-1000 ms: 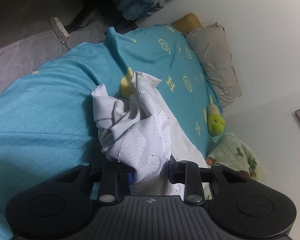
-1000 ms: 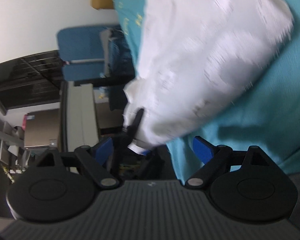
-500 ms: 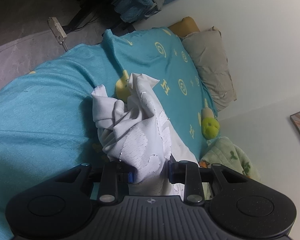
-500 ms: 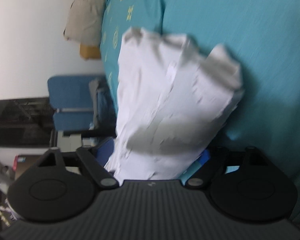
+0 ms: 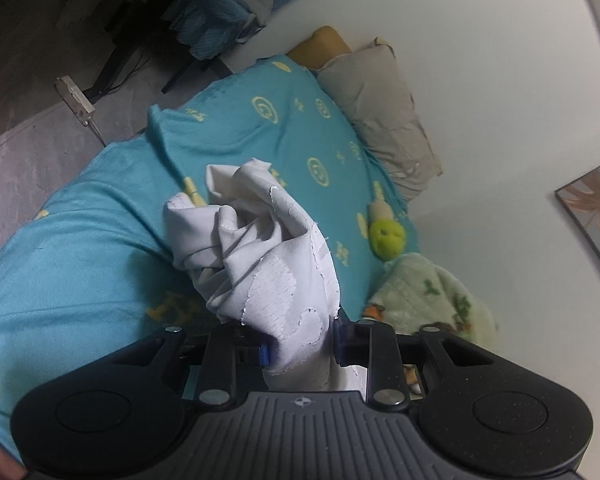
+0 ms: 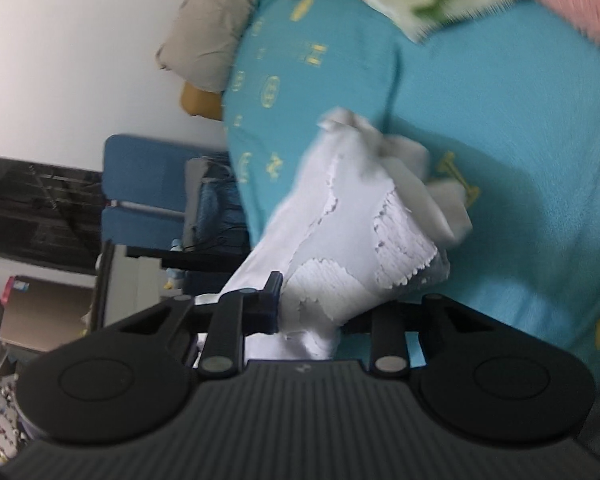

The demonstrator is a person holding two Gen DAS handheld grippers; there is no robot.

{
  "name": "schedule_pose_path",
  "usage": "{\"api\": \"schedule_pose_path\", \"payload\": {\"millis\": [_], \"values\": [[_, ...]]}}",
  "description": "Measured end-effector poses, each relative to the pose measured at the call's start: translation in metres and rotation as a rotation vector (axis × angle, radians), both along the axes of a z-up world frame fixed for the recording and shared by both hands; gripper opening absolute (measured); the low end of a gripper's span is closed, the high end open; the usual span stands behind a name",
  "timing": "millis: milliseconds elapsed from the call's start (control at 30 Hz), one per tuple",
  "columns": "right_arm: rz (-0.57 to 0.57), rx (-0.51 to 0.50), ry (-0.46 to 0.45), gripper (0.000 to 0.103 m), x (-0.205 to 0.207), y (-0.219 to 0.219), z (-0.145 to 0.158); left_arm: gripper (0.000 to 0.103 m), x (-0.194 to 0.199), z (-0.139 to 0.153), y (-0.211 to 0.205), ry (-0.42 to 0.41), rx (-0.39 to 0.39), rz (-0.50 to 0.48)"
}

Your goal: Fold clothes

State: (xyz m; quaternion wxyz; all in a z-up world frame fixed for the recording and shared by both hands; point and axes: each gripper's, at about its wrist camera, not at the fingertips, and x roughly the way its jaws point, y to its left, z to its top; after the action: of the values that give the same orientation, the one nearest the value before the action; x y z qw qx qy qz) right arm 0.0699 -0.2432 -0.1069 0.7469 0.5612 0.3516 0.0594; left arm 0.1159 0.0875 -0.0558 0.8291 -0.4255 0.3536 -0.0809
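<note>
A white garment with perforated patches (image 5: 268, 256) hangs bunched above the teal bed cover (image 5: 80, 248). My left gripper (image 5: 300, 350) is shut on one part of it, the cloth bulging out between the blue pads. In the right wrist view the same white garment (image 6: 360, 240) rises from my right gripper (image 6: 308, 320), which is shut on another part of it. The garment is crumpled and lifted off the bed; its lower edges are hidden behind the gripper bodies.
A grey pillow (image 5: 380, 108) and an orange cushion (image 5: 320, 42) lie at the head of the bed by the white wall. A green plush toy (image 5: 386, 236) and a pale green blanket (image 5: 428, 300) sit nearby. A blue chair (image 6: 148, 192) stands beside the bed.
My right gripper, open a second ago, has closed on the white garment. The left gripper has kept its hold and lifted away from the bed, showing more of the pillows and wall.
</note>
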Motion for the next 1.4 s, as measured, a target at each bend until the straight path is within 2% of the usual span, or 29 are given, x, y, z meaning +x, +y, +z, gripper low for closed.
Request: {"api": "schedule_pose_path", "payload": {"millis": [167,267,400,500,733,833,900,1000,1100,1167,1300,1400], "values": [[-0.010,0.003,-0.035,0.029,-0.022,-0.022,0.050,0.029,-0.009,0.056,-0.018,-0.040,0.017,-0.080],[-0.021,0.007,0.006,0.029,-0.027,-0.044,0.073,0.029,-0.001,0.082,-0.050,-0.050,0.042,-0.117],[-0.078,-0.052,-0.034,0.029,-0.025,-0.098,0.111,0.029,0.030,0.106,-0.106,-0.059,0.018,-0.195],[-0.140,-0.087,-0.070,0.029,-0.012,-0.149,0.138,0.029,0.065,0.123,-0.163,-0.085,-0.008,-0.260],[-0.311,-0.284,-0.173,0.029,0.040,-0.284,0.209,0.029,0.168,0.155,-0.323,-0.170,-0.106,-0.410],[-0.368,-0.353,-0.192,0.029,0.061,-0.332,0.221,0.030,0.205,0.160,-0.387,-0.199,-0.106,-0.478],[-0.407,-0.398,-0.204,0.029,0.074,-0.363,0.228,0.030,0.218,0.155,-0.418,-0.227,-0.076,-0.516],[-0.441,-0.439,-0.192,0.029,0.085,-0.389,0.212,0.030,0.230,0.134,-0.451,-0.223,-0.026,-0.577],[-0.448,-0.433,-0.175,0.029,0.085,-0.400,0.171,0.030,0.234,0.104,-0.464,-0.223,0.032,-0.631],[-0.433,-0.427,-0.132,0.029,0.080,-0.400,0.145,0.030,0.231,0.082,-0.467,-0.223,0.081,-0.669],[-0.392,-0.437,-0.095,0.029,0.060,-0.388,0.106,0.032,0.214,0.036,-0.444,-0.214,0.077,-0.714],[-0.373,-0.405,-0.065,0.029,0.041,-0.375,0.083,0.034,0.193,0.002,-0.424,-0.197,0.091,-0.717]]}}
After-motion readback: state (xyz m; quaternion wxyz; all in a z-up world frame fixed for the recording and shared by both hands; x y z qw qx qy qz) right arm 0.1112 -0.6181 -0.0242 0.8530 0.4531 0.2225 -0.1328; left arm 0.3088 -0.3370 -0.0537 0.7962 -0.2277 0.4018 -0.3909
